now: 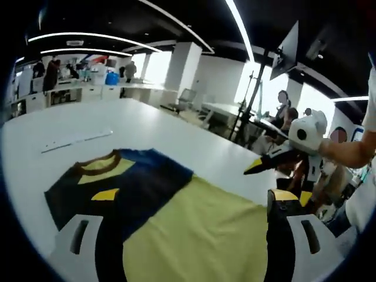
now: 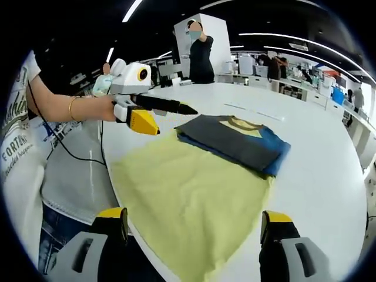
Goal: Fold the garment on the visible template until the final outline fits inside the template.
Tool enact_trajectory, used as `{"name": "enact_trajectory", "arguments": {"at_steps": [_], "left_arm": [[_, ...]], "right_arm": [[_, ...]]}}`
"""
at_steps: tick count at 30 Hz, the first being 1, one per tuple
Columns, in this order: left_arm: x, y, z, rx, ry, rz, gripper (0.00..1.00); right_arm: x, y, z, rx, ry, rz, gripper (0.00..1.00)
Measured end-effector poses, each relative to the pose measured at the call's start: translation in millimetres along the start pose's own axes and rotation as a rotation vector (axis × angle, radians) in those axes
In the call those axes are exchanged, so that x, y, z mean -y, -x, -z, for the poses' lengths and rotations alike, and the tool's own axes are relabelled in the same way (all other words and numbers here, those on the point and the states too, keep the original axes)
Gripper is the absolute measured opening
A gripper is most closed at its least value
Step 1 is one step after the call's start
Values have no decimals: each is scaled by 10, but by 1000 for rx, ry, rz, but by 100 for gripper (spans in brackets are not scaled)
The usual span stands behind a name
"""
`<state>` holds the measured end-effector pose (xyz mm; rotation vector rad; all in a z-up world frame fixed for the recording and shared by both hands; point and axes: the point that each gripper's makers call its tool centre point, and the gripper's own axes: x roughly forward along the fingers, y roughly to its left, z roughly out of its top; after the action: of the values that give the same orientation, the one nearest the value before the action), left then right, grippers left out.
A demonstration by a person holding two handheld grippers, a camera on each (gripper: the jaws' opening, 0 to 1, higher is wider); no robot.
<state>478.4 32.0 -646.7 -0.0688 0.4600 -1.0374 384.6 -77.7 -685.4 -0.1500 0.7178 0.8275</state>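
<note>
A garment (image 1: pixel 194 235) lies flat on the white table (image 1: pixel 147 126). Its body is pale yellow, and a dark navy and blue upper part (image 2: pixel 235 144) with a brown collar (image 1: pixel 97 161) is folded over it. My left gripper (image 1: pixel 195 195) hovers open over the garment, nothing between its jaws. It also shows in the right gripper view, held by a hand, as the left gripper (image 2: pixel 170 117) just beyond the yellow cloth's far edge. My right gripper (image 2: pixel 194 215) stands open over the yellow hem. The same right gripper (image 1: pixel 276 176) hangs near the table edge.
A thin white strip (image 1: pixel 76 139) lies on the table beyond the collar. The person holding the grippers stands at the table edge (image 2: pixel 70 170). Other people (image 2: pixel 201 50), desks and stands fill the room behind. Bare table lies around the garment.
</note>
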Motion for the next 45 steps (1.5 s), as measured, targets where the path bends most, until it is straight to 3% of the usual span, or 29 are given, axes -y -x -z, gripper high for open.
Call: {"name": "enact_trajectory", "arguments": {"at_steps": [16, 25, 29, 32, 40, 45], "left_arm": [[68, 529, 537, -66, 24, -37, 84], [199, 746, 860, -121, 4, -21, 71], [202, 867, 1024, -188, -76, -25, 61], [245, 929, 1146, -206, -72, -16, 58], [346, 1060, 1379, -259, -67, 9, 53], [326, 1139, 1562, -319, -111, 4, 46]], "right_arm": [[-90, 13, 212, -67, 49, -40, 89], [-131, -31, 315, -80, 71, -40, 78], [-152, -48, 380, -87, 83, -45, 73], [-197, -54, 448, -104, 112, -71, 72], [-202, -53, 602, -147, 135, -54, 62], [-225, -40, 661, -161, 144, -48, 59]]}}
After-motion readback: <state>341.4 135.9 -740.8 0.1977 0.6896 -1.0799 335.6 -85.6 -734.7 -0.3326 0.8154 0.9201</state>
